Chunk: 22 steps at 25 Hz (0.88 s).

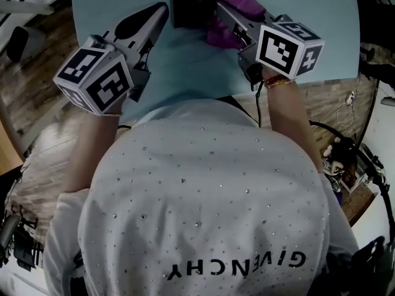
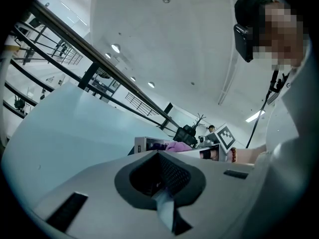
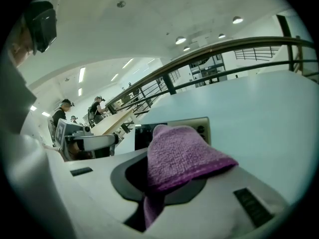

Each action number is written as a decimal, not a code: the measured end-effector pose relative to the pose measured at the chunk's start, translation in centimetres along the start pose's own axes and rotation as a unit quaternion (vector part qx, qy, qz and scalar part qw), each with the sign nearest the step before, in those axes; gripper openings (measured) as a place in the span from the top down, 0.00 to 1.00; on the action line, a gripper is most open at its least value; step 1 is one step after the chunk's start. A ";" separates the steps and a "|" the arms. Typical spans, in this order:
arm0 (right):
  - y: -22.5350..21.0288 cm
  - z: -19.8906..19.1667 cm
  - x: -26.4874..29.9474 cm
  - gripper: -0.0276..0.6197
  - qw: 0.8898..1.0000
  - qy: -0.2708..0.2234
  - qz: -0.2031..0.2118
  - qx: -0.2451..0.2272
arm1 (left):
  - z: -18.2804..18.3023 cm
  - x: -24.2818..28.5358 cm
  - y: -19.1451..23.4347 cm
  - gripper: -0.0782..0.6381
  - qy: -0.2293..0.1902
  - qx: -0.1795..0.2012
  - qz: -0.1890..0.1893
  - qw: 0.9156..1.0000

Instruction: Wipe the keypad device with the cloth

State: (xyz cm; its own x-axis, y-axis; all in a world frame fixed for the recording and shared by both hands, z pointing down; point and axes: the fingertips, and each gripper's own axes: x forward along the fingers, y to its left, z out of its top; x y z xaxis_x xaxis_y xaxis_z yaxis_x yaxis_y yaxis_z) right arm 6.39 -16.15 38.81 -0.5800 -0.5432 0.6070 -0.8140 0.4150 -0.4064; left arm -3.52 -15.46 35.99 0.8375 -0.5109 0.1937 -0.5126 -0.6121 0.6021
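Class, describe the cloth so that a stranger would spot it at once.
Find the pale blue table. On it stands a dark keypad device; beside it, pinched in the right claw, is the cloth. It is the only purple, fuzzy thing there.

the only readable print is "givenchy", seen upside down in the head view, across the person's white shirt (image 1: 203, 202).
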 end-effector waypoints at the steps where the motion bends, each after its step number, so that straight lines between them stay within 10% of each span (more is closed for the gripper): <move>1: -0.5 0.0 -0.3 0.91 1.000 -0.003 -0.008 0.002 | -0.1 0.0 0.1 0.89 0.001 0.000 -0.001 1.000; 11: -3.4 0.1 -3.1 0.90 0.998 -0.030 -0.055 0.023 | -0.5 0.6 -1.0 0.89 0.008 -0.001 -0.008 1.000; 22: 7.7 -1.5 3.2 0.90 0.994 0.024 0.090 -0.049 | -0.1 0.0 -0.6 0.89 0.004 0.001 0.010 1.000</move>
State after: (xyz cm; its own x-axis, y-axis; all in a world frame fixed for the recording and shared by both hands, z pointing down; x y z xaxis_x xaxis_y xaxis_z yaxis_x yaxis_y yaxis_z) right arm -1.64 -13.60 38.65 -0.7118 -0.4192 0.5636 -0.6889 0.5730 -0.4439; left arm -3.24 -15.05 35.71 0.8284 -0.5187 0.2112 -0.5298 -0.6034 0.5960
